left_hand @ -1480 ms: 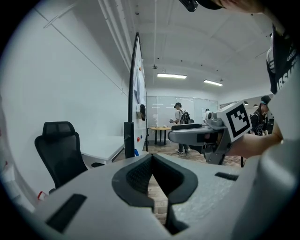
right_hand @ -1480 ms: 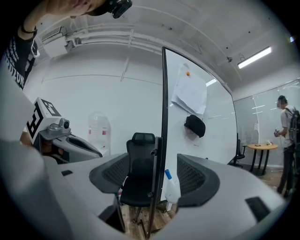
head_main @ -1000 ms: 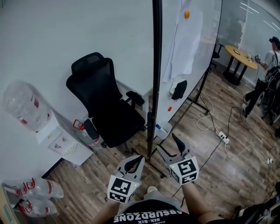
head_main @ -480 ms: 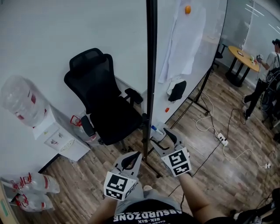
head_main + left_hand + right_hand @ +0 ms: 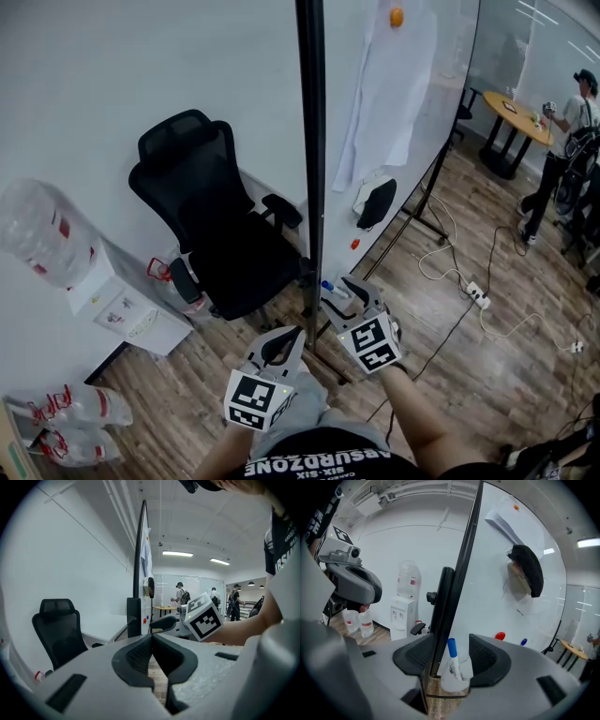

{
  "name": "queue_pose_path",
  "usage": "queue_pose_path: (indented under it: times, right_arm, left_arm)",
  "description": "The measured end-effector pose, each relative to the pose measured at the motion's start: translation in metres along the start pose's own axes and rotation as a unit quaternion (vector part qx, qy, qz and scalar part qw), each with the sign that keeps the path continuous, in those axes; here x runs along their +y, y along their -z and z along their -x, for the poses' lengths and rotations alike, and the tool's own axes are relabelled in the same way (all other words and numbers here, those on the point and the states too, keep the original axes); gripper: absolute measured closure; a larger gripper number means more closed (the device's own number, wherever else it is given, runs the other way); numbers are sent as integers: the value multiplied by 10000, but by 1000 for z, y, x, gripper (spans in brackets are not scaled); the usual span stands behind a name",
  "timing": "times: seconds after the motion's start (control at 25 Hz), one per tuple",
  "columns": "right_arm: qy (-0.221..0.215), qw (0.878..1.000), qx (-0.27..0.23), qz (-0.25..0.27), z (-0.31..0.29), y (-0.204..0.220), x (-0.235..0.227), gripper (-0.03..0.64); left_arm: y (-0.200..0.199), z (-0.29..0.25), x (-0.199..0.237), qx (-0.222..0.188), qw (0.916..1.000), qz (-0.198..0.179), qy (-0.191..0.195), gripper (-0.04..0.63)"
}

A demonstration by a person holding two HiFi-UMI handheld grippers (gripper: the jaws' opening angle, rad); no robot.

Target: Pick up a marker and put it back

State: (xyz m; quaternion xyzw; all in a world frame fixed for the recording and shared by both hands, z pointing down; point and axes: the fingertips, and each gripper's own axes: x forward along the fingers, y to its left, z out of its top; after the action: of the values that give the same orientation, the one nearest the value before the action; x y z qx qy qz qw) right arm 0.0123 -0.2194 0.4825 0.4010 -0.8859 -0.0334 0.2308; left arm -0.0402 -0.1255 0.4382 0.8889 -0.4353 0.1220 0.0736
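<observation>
Glossy whiteboard (image 5: 450, 75), wood-plank floor (image 5: 469, 375), smooth plastic marker (image 5: 452, 649), mesh chair (image 5: 225, 244).

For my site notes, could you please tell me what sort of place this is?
Probably an office: a whiteboard on a stand, a black office chair and a water dispenser.

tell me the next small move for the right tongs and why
Probably finish closing the right tongs on the blue-capped white marker: it stands in the clear plastic cup between the jaws, which have just been closing but don't grip it yet.
</observation>
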Motion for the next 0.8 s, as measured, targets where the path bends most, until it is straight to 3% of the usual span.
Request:
queue_pose_path:
  times: [0.8]
  right_arm:
    - [-133,9971,635,410,-42,26,-3,489]
  left_arm:
    - [10,-31,26,151,9993,265,234,588]
